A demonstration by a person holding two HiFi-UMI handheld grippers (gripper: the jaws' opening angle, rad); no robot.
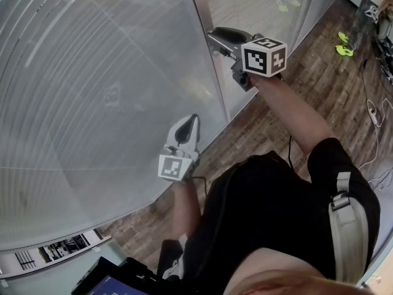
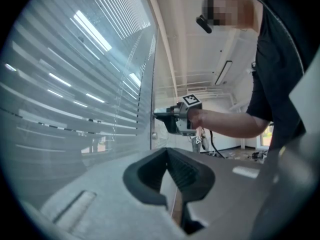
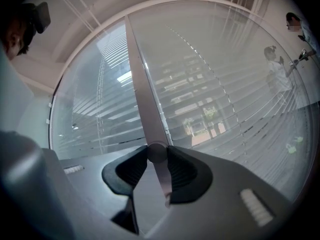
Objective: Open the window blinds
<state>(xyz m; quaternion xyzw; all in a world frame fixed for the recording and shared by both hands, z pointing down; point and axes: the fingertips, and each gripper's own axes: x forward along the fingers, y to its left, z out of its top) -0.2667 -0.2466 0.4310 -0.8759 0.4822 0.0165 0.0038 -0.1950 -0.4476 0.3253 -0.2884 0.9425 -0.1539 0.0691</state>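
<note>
The right tool (image 1: 215, 35) pinches the round knob (image 3: 156, 152) on the post (image 3: 141, 79) beside the blinds (image 3: 225, 94). The knob points straight back along the tool. The left tool (image 2: 169, 154), pressed together, hangs apart.

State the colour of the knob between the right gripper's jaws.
Silver-grey, like metal: the knob shows best in the right gripper view.

Pale horizontal blinds (image 1: 92, 103) hang behind glass (image 3: 225, 74) (slats seemingly mostly shut), round knob (image 3: 156, 152) on frame (image 3: 142, 94).
</note>
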